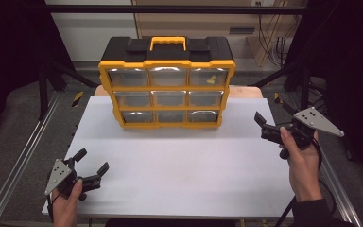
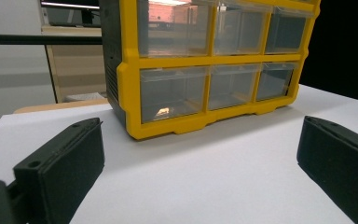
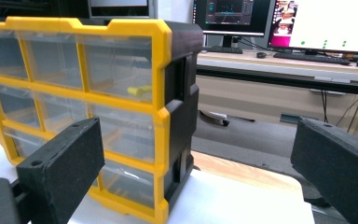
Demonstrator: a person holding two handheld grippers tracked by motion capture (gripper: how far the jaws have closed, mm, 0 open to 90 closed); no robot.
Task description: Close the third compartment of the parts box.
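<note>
The drawer cabinet (image 1: 167,85) stands well ahead of both grippers; left gripper (image 1: 90,163) and right gripper (image 1: 261,124) jaws gape apart, empty.

- A glossy yellow and black plastic drawer box (image 1: 166,85) with clear drawers is seen.
- The white table (image 1: 179,165) looks smooth and matt.
- Matt black jaws are shown.

A yellow-and-black drawer organizer (image 1: 167,82) stands upright at the middle of the tabletop's (image 1: 179,165) far edge, handle on top. Its nine clear drawers, three rows of three, are all shut and face the near edge. A small yellow piece (image 1: 211,79) lies in the top-right drawer.
</note>
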